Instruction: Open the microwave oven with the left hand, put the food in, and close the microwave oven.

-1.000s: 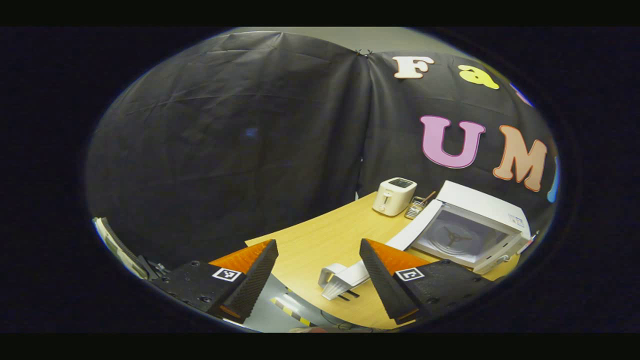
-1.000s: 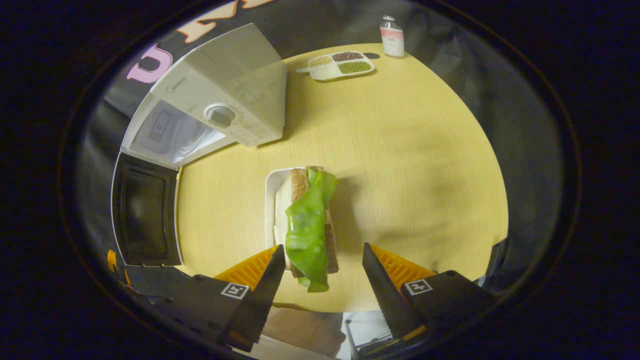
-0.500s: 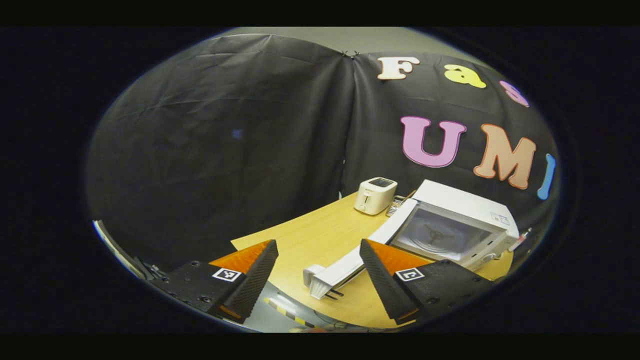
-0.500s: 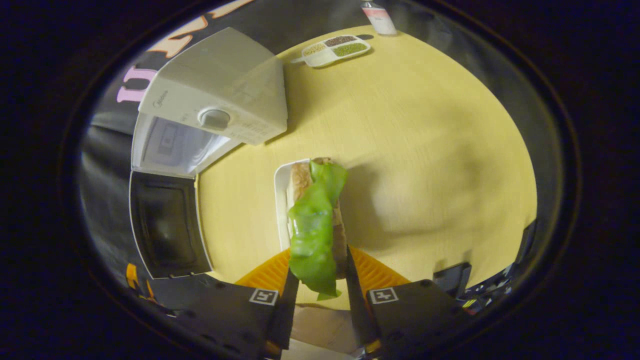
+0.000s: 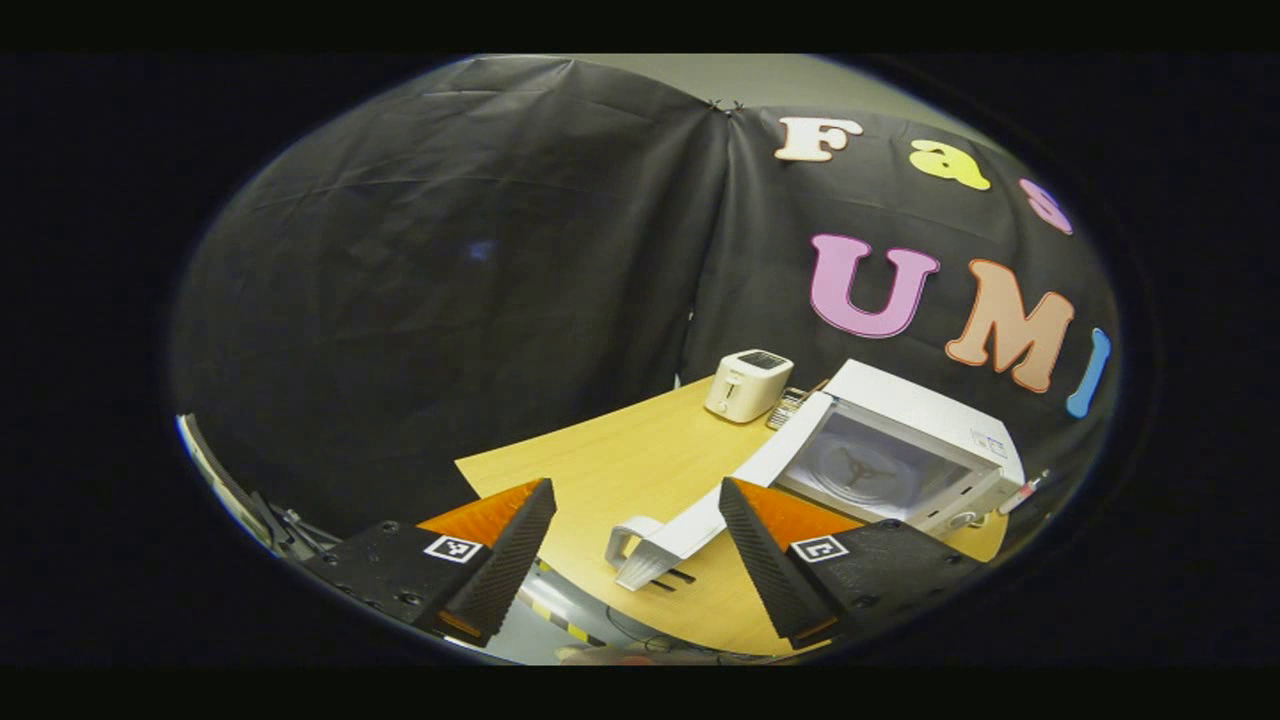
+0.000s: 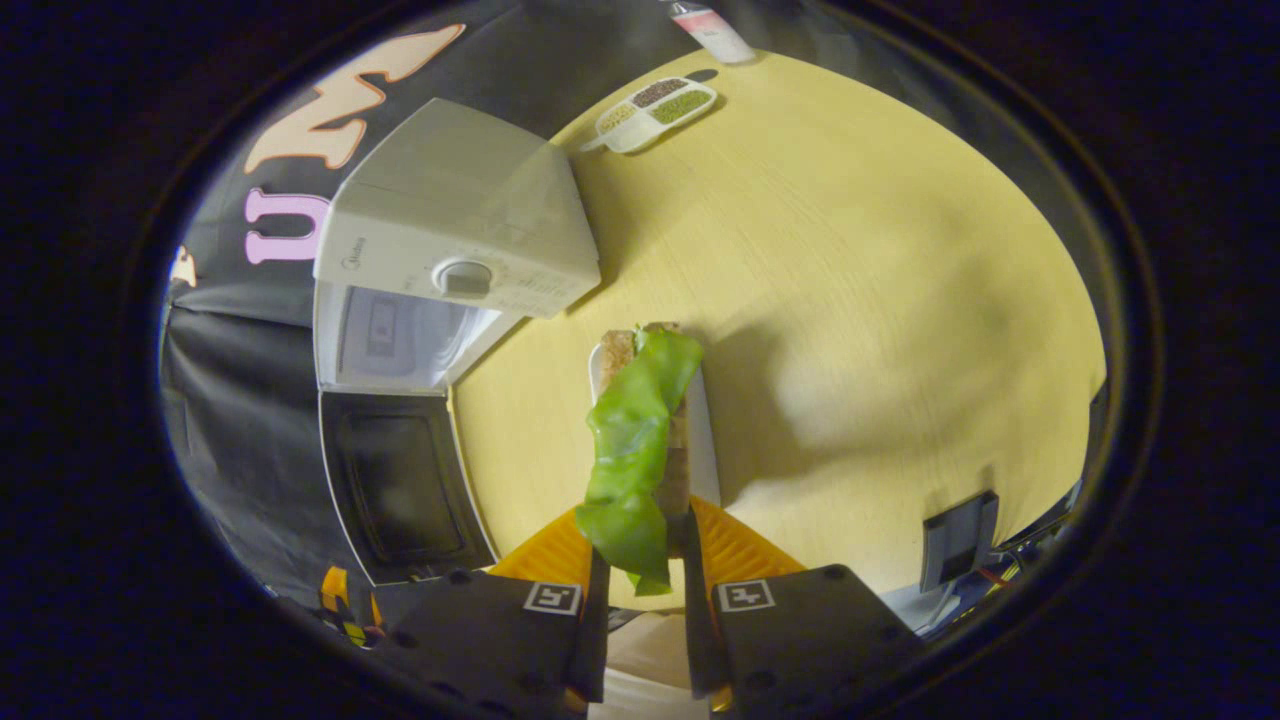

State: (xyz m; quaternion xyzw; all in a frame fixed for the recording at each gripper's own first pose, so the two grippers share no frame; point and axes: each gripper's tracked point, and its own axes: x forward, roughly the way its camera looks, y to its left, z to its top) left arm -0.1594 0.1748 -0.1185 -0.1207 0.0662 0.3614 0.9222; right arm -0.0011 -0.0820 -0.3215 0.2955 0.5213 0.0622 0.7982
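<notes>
Sandwich (image 6: 640,440): soft, light, loose lettuce; right tool (image 6: 640,600) pinches near end, seemingly lifted off plate (image 6: 705,440). Grip bread sides gently. Left tool (image 5: 637,560) wide, empty. Microwave (image 6: 450,250) door open.

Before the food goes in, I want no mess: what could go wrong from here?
The right gripper pinches the sandwich at its near end, so the far end may sag or the lettuce slip out. The white tray under it does not look gripped and may stay behind. The microwave door stands open toward the table edge; a wide swing could knock it.
</notes>
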